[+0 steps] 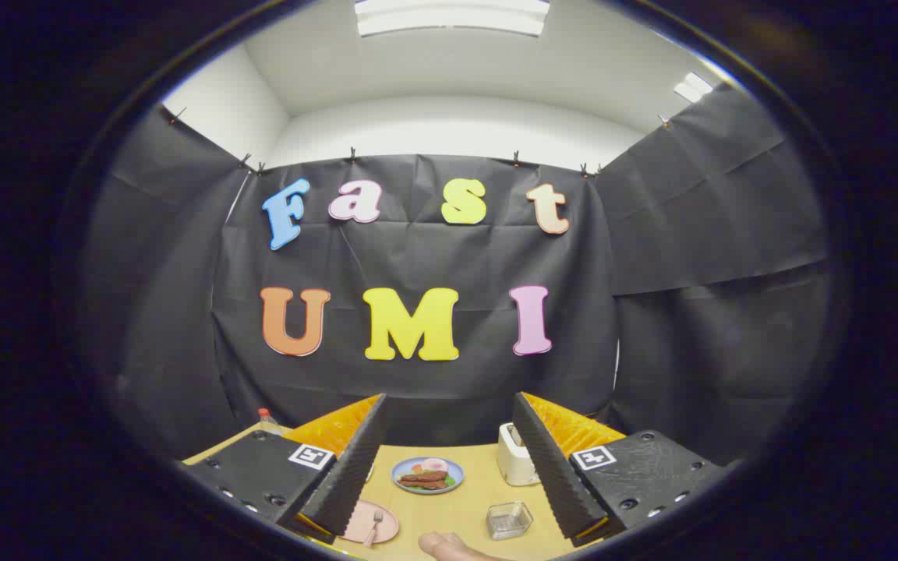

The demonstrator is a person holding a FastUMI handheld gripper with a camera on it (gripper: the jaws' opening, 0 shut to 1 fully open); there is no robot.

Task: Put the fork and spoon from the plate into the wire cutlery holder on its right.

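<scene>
While the tongs [449,460] hang spread wide and hold nothing, the fork [373,529] lies on the pink plate [371,520] low on the tabletop [464,506], beside the inner edge of the left finger and nearer the camera than its tip. Its long axis runs roughly toward the booth wall, tines at the far end; I cannot make out a spoon. Judging by this, the tongs must drop and shift left, while the wire cutlery holder [509,520] sits to the plate's right.
</scene>
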